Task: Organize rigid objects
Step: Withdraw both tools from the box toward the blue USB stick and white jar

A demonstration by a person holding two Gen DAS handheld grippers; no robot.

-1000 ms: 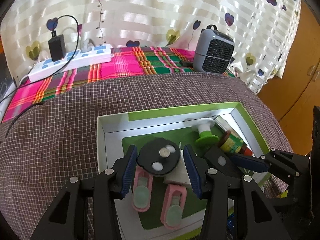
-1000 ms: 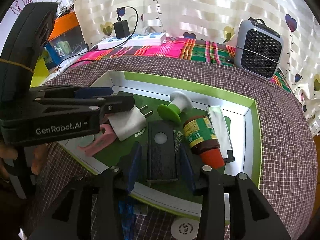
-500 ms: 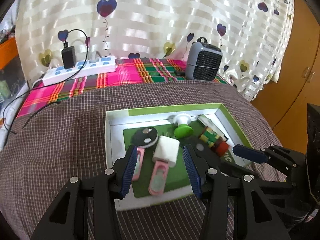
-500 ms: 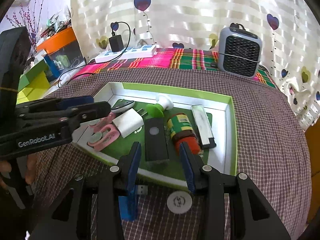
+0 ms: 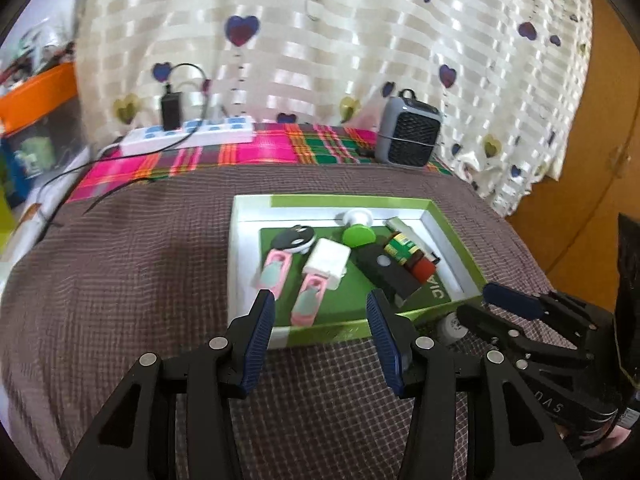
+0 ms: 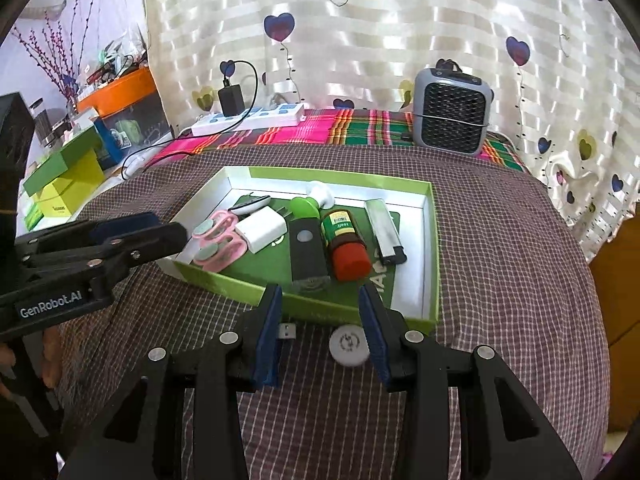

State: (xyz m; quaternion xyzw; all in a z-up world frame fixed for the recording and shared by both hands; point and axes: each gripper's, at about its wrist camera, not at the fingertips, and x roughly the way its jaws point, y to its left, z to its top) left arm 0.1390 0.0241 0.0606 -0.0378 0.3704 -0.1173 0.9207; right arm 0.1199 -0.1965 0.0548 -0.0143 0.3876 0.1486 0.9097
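Observation:
A green and white tray (image 6: 427, 208) (image 5: 454, 232) on the checked cloth holds two pink clips (image 6: 218, 242), a white charger (image 6: 262, 229), a black block (image 6: 306, 252), a red-capped bottle (image 6: 345, 242), a grey lighter (image 6: 385, 229), a green suction knob (image 6: 304, 209) and a black round disc (image 5: 295, 238). My left gripper (image 5: 320, 310) is open and empty, just in front of the tray's near edge. My right gripper (image 6: 320, 312) is open and empty, above a white round cap (image 6: 349, 345) and a USB stick (image 6: 287, 331) lying outside the tray.
A grey mini heater (image 6: 451, 114) stands at the back right. A white power strip (image 6: 248, 119) with a black adapter lies at the back on the plaid cloth. Green boxes (image 6: 60, 184) and an orange bin (image 6: 120, 90) are at the left.
Both grippers have drawn back from inside the tray to in front of its near edge. The black disc and black block lie in the tray, let go.

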